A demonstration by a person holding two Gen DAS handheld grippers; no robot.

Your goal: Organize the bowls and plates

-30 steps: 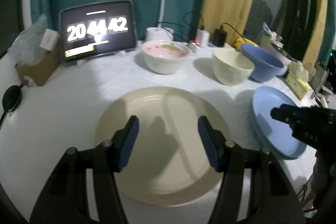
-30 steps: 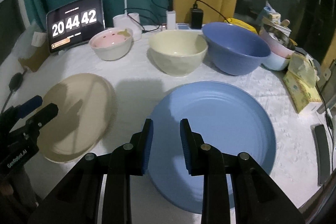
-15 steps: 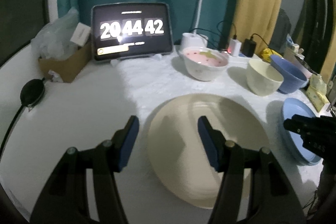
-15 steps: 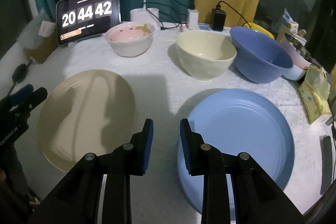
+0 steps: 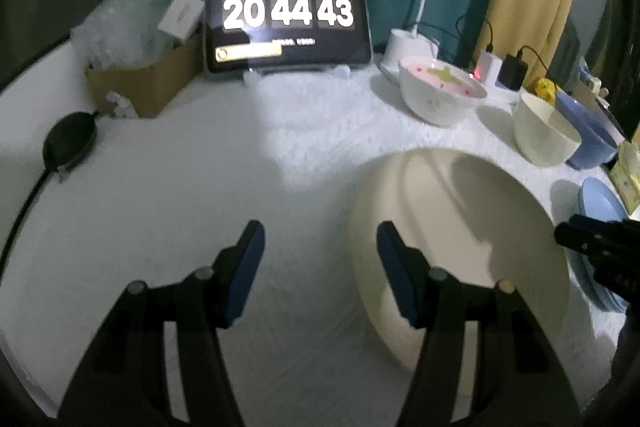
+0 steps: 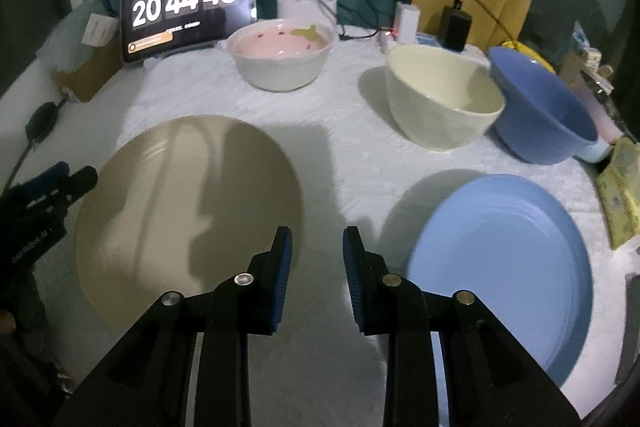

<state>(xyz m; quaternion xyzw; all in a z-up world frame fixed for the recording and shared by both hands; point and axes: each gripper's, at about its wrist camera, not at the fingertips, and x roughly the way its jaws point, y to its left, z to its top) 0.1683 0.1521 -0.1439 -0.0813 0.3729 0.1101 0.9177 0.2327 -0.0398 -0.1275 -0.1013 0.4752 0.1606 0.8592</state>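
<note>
Plates and bowls on a white cloth-covered table. Beige plate at nine o'clock of the right wrist view, blue plate at three o'clock, well apart, bare cloth between. Behind them, from eleven to two o'clock: pink-lined bowl, cream bowl, blue bowl, the last two nearly touching. Tablet clock propped at eleven o'clock.

Right gripper low over the cloth between the two plates, jaws narrowly apart, nothing between them. Left gripper released, jaws wide and empty, right finger over the beige plate's left rim, left finger over bare cloth. Contact with the rim: cannot tell.
</note>
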